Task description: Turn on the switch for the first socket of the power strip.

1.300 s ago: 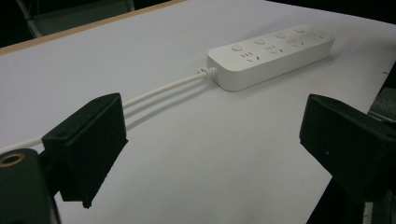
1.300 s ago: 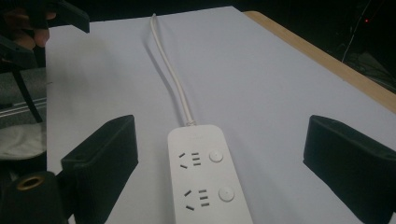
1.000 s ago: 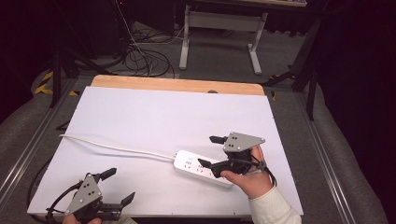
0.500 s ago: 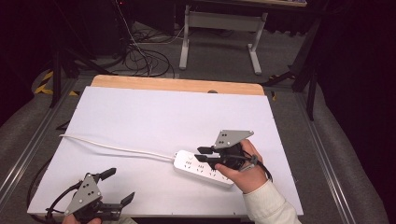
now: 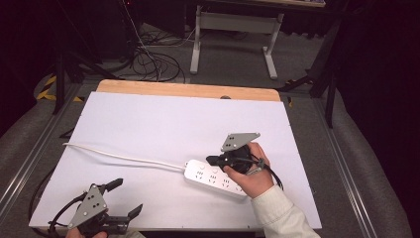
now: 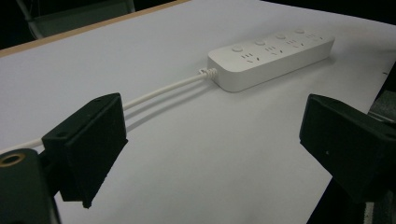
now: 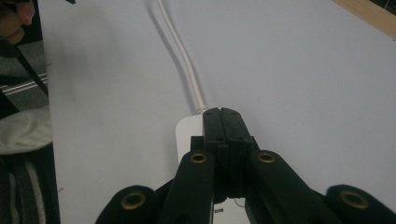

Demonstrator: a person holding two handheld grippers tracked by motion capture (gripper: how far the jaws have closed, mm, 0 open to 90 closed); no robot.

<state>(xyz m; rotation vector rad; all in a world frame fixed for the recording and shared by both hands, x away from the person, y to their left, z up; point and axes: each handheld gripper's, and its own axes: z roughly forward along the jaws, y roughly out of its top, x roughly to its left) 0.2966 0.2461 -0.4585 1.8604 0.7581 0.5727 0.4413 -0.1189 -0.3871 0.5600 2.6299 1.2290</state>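
A white power strip (image 5: 214, 177) lies on the white table sheet (image 5: 163, 124), right of centre, and its white cable (image 5: 124, 157) runs off to the left edge. My right gripper (image 5: 210, 161) is shut, jaws pressed together with nothing between them. Its tips hang over the strip's cable end. In the right gripper view the shut gripper (image 7: 222, 114) covers most of the strip (image 7: 184, 135), with the cable (image 7: 184, 60) leading away. My left gripper (image 5: 125, 197) stands wide open at the front left corner. From there the left gripper (image 6: 215, 140) looks toward the strip (image 6: 271, 53) and cable (image 6: 163, 88).
A wooden table edge (image 5: 188, 90) runs along the far side. Metal rails (image 5: 34, 163) flank the table on both sides. Behind it stand a white stand (image 5: 233, 25) and loose floor cables (image 5: 148, 59). A pale sleeve (image 5: 277, 213) enters at the front right.
My right gripper has gone from open to shut and moved left and down over the power strip's cable end. The left gripper has stayed in place, open.
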